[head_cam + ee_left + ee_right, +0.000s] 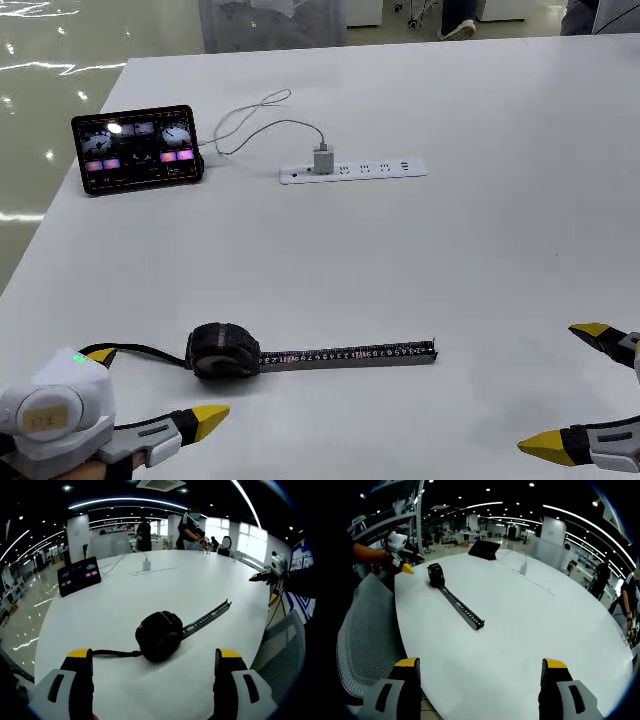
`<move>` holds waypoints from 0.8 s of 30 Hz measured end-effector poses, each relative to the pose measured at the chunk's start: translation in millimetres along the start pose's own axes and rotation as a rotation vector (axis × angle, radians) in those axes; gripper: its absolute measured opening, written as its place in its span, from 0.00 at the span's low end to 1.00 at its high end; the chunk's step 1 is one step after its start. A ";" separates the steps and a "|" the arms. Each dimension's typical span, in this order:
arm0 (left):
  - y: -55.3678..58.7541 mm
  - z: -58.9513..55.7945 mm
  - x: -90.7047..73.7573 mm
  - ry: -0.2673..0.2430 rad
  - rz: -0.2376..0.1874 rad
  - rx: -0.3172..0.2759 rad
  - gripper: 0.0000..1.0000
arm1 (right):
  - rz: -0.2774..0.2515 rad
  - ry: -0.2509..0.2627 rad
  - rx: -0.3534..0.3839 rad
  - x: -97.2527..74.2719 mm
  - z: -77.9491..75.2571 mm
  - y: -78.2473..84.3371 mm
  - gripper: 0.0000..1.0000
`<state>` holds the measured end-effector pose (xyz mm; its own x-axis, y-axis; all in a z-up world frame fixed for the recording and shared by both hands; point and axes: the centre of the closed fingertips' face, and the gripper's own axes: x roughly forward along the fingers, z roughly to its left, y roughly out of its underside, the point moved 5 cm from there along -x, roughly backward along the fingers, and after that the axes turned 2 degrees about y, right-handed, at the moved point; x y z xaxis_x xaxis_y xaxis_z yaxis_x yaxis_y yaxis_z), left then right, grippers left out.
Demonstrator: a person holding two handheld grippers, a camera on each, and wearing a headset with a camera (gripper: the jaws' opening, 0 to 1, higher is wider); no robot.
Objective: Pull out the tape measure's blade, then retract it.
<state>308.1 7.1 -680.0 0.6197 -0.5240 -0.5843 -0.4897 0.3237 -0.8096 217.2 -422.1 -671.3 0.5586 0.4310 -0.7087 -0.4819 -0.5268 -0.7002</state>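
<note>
Tape measure (222, 350) on the white worktop (420, 260), blade (350, 354) out.
In the head view it lies lower centre, the blade running right, flat on the worktop. At lower left the left gripper (157, 384) has its jaws wide apart and empty, near the case. At lower right the right gripper (562, 387) is likewise spread, holding nothing, well apart from the blade's tip. A tablet (138, 148) stands upper left.
</note>
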 end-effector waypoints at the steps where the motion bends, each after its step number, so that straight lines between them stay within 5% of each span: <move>1: -1.2 -0.3 1.4 0.001 -0.005 -0.003 0.99 | 0.005 -0.016 -0.002 1.5 1.0 -0.9 0.99; 7: -7.6 -7.2 10.1 0.005 -0.009 0.000 0.99 | 0.046 -0.052 -0.058 11.3 2.6 -6.1 0.99; 19: -13.2 -4.1 27.0 -0.113 -0.017 -0.070 0.98 | 0.080 -0.103 -0.141 24.7 -5.6 -18.4 0.99; 24: -14.6 -7.1 37.9 -0.115 -0.022 -0.089 0.97 | 0.080 -0.117 -0.162 30.9 -10.9 -29.8 0.99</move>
<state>334.4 -23.1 -689.9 0.6944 -0.4345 -0.5736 -0.5250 0.2391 -0.8168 256.2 -401.1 -671.4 0.4363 0.4597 -0.7735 -0.4013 -0.6700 -0.6246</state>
